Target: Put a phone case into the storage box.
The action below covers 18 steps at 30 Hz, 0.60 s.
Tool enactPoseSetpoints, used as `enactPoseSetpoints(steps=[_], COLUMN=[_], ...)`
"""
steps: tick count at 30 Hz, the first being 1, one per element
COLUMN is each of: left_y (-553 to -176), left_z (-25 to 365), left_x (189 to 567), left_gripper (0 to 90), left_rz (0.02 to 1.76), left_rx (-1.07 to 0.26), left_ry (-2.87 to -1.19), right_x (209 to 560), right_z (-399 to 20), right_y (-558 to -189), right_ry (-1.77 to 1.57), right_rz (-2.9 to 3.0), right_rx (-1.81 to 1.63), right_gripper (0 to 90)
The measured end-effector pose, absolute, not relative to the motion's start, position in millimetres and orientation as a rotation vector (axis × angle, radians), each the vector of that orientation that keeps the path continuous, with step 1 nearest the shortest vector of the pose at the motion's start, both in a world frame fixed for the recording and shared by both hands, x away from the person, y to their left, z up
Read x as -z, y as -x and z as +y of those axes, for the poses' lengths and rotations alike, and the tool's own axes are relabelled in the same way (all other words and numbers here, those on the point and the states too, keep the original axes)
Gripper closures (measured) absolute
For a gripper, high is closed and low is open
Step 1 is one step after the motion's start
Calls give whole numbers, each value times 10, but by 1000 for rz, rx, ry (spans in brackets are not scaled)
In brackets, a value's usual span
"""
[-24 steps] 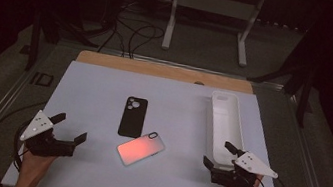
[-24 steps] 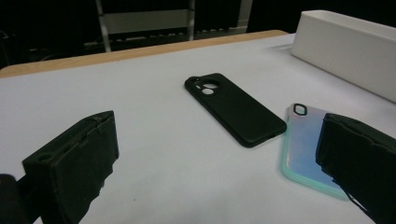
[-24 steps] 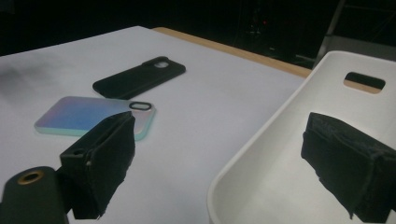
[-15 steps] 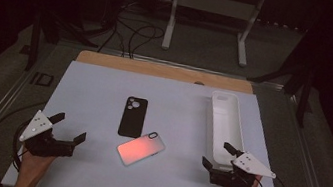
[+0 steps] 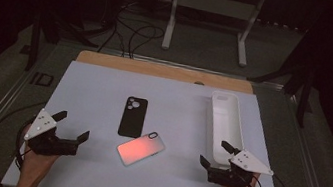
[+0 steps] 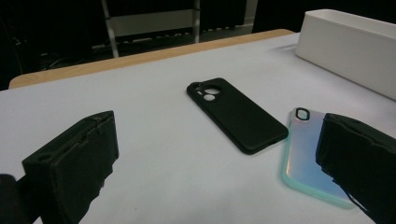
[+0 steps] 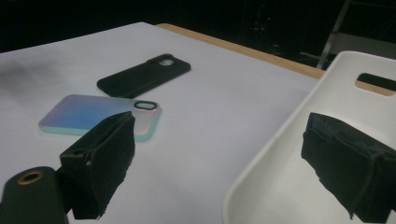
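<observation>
**A:** High view first: left gripper and right gripper both parked at the near edge of the white table, jaws spread wide, nothing between them. Black phone case lying flat mid-table, shiny phone case just near-right of it, close but apart as far as can be told. White tray along the right side, looks bare inside. Probably about to grab a case?

**B:** Looks that way, just a guess though. Shiny case sits nearest, between both tools. Best bet for a clean pick: come in low, straddle the long edges, close across the narrow width. Flat and thin, so easy to skid along the table instead of lifting. Worth tipping one edge up first, or nudging it against something.

**A:** Left gripper view adds detail: camera cutouts on the black case at its far end, and a mint rim on the shiny one, partly behind the right-hand jaw.

**B:** Right gripper view gives the tray right up close, a handle slot at its far end, one jaw hanging over its rim. High view misses that slot detail but gives the whole layout.
</observation>
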<state>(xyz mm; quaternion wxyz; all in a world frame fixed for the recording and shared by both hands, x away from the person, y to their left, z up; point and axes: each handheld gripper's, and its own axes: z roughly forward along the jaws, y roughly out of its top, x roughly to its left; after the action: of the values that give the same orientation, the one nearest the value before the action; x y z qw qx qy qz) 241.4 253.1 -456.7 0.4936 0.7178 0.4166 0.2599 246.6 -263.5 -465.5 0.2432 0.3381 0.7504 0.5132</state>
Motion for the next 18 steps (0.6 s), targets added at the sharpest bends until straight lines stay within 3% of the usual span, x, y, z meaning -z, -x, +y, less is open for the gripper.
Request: enactPoseSetpoints(steps=[18], left_y=[-2569], left_z=[2224], left_x=[4408], left_gripper=[0], left_rz=[967], left_rx=[-611], left_ry=[-1833], right_x=[4522], right_z=[-2630], right_y=[-2503], right_ry=[-906], right_rz=[2012], right_rx=[-1434], right_gripper=[100])
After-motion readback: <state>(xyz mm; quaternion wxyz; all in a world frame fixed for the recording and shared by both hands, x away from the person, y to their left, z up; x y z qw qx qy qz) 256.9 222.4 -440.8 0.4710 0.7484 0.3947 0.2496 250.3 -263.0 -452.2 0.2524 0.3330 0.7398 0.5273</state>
